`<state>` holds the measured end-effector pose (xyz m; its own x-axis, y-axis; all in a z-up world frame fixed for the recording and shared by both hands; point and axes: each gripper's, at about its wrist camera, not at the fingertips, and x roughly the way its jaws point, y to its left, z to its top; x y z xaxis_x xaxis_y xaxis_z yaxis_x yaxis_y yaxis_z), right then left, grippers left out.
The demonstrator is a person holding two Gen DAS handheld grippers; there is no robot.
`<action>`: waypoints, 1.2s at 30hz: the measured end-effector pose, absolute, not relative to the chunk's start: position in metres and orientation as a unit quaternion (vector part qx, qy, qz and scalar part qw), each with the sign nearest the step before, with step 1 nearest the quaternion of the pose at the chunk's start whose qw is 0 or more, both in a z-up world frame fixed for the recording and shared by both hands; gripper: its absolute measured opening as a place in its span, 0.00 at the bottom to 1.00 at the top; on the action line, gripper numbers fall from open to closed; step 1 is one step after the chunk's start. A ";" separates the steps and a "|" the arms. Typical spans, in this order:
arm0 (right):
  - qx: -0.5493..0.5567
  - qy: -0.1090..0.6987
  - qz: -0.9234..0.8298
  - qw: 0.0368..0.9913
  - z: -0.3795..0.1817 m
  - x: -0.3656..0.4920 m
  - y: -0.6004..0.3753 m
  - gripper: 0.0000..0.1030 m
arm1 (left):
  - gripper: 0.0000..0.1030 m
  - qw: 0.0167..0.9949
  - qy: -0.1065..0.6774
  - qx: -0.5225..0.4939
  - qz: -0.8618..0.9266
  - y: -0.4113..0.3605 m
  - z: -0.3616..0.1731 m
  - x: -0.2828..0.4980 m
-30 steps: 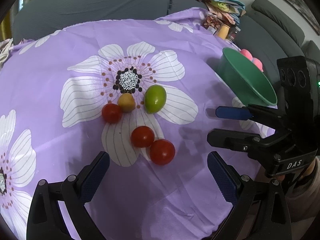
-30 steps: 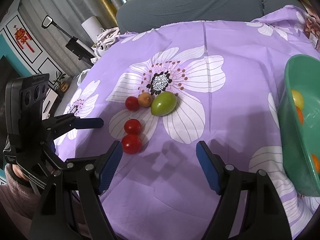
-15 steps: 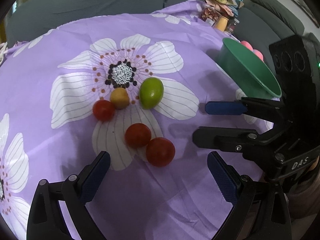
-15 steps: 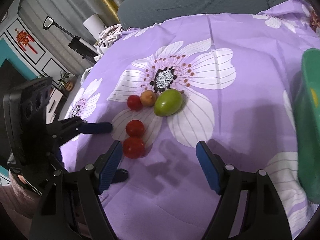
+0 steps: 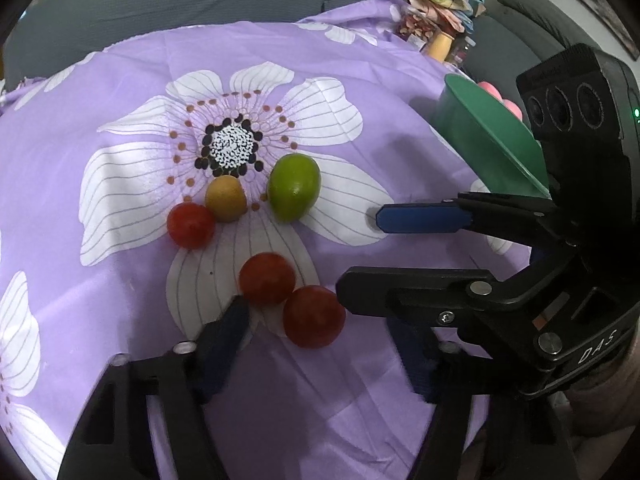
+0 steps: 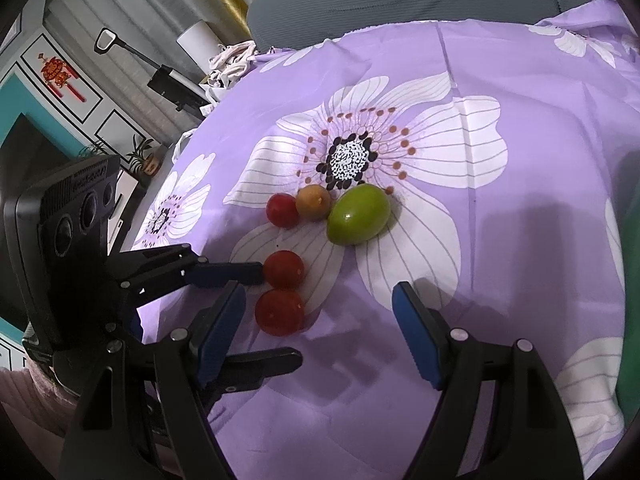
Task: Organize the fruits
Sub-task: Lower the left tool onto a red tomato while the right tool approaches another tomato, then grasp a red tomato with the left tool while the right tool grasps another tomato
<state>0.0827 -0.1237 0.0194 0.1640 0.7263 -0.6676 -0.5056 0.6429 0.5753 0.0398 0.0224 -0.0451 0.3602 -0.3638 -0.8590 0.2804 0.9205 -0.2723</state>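
On the purple flowered cloth point(image 5: 120, 92), take the green fruit point(image 5: 294, 187) as the marker. Furthest to its left sits 1 red tomato point(image 5: 191, 225), touching a small yellow-brown fruit point(image 5: 225, 198) that lies just beside the green one. Nearer the person than the green fruit, 2 more red tomatoes lie touching: the farther tomato point(image 5: 267, 278) and the nearest tomato point(image 5: 314, 316).

The left gripper point(image 5: 320, 340) comes in low from the person's side of the green fruit, jaws spread wide around the nearest tomato without gripping it; its left finger point(image 5: 224, 336) lies against the farther tomato (in the right wrist view that pad looks to be touching it).

To the right of the green fruit, the right gripper point(image 6: 320, 332) reaches across nearly level with the cloth, jaws spread and holding nothing. 1 blue pad point(image 5: 420, 219) points toward the green fruit but stops short of it; the lower black finger point(image 5: 400, 290) ends just beside the nearest tomato.

Further right of the green fruit stands the green bowl point(image 5: 484, 148), tilted in the fisheye, with pink pieces point(image 5: 500, 94) behind its rim.
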 end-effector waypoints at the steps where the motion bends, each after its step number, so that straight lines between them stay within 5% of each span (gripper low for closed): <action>1: 0.109 0.502 0.408 0.754 0.019 0.083 -0.123 0.74 | 0.59 0.824 0.531 -0.035 -0.193 0.022 -0.046 0.040; 12: 0.106 0.508 0.409 0.750 0.017 0.088 -0.116 0.69 | 0.31 0.831 0.518 -0.064 -0.192 0.042 -0.045 0.042; 25: 0.075 0.516 0.446 0.727 0.015 0.091 -0.078 0.47 | 0.31 0.834 0.510 -0.068 -0.201 0.055 -0.036 0.019; 30: 0.037 0.513 0.444 0.734 0.013 0.091 -0.063 0.29 | 0.31 0.836 0.505 -0.074 -0.202 0.059 -0.033 0.010; 36: 0.027 0.507 0.425 0.749 0.015 0.091 -0.069 0.28 | 0.31 0.832 0.510 -0.072 -0.206 0.055 -0.036 0.010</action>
<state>0.0912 -0.0689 0.0148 0.1241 0.6649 -0.7365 -0.6093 0.6369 0.4723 0.0100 0.0548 -0.0357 0.3950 -0.4165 -0.8189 0.2690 0.9047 -0.3304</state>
